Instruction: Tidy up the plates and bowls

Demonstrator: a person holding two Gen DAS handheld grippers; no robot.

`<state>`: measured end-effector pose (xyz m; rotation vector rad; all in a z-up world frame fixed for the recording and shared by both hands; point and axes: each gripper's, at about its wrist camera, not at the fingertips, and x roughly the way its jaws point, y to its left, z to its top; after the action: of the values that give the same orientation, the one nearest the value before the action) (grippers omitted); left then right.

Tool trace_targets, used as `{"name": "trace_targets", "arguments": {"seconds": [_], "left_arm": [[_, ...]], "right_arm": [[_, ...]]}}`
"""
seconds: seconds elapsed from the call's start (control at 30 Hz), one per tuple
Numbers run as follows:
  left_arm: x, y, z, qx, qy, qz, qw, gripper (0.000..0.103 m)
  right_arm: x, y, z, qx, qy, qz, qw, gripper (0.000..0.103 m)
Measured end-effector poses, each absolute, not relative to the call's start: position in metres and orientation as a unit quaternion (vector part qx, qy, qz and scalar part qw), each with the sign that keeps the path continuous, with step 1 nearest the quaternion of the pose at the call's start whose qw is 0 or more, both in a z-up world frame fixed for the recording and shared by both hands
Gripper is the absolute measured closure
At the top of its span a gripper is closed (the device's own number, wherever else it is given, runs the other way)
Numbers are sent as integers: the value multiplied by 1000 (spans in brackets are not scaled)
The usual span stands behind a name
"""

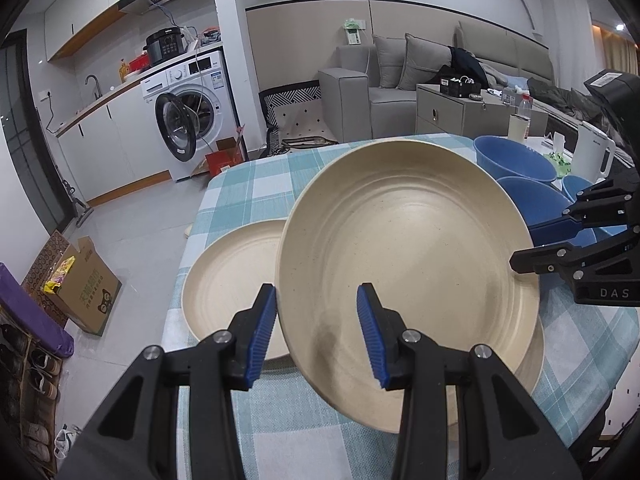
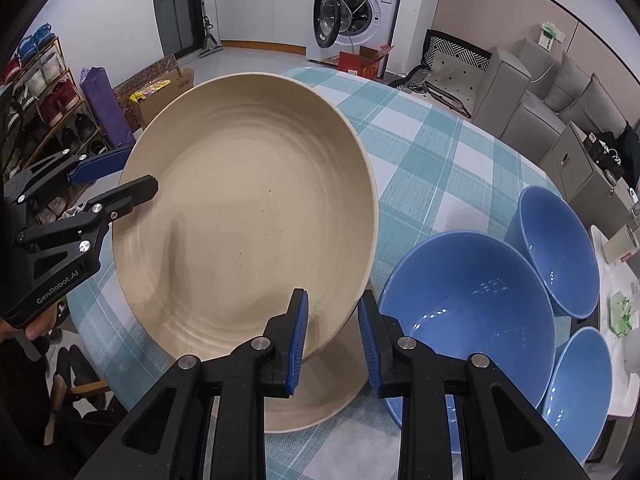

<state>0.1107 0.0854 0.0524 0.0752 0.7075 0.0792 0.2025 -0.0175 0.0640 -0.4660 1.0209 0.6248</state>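
A teal-and-white checked tablecloth (image 1: 256, 184) is covering the table. Beyond it a white washing machine (image 1: 188, 116) is standing with its round door (image 1: 176, 126) hanging open, and a black cooker (image 1: 165, 46) is sitting on top. A red box (image 1: 224, 158) is lying on the floor just beside the machine. A grey sofa (image 1: 372, 88) is running along the far wall — two cushions leaning on its back. A cardboard box (image 1: 86, 286) is gaping open near a shoe rack (image 2: 44, 92) holding pairs of shoes — a white kettle (image 1: 594, 156) is standing at the table's far edge.

raised plate (image 1: 404, 248) above a table plate (image 1: 532, 356) | second plate (image 1: 228, 280) left | bowls (image 2: 472, 300) right
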Motion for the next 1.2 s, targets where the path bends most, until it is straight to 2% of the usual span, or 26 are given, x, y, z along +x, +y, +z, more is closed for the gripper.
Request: {"name": "trace_targets", "arguments": {"seconds": [1.2], "left_arm": [[143,69,8,42,395,11,917,63]], "right_arm": [[163,-37,24,-239,500,275,786,77]]}}
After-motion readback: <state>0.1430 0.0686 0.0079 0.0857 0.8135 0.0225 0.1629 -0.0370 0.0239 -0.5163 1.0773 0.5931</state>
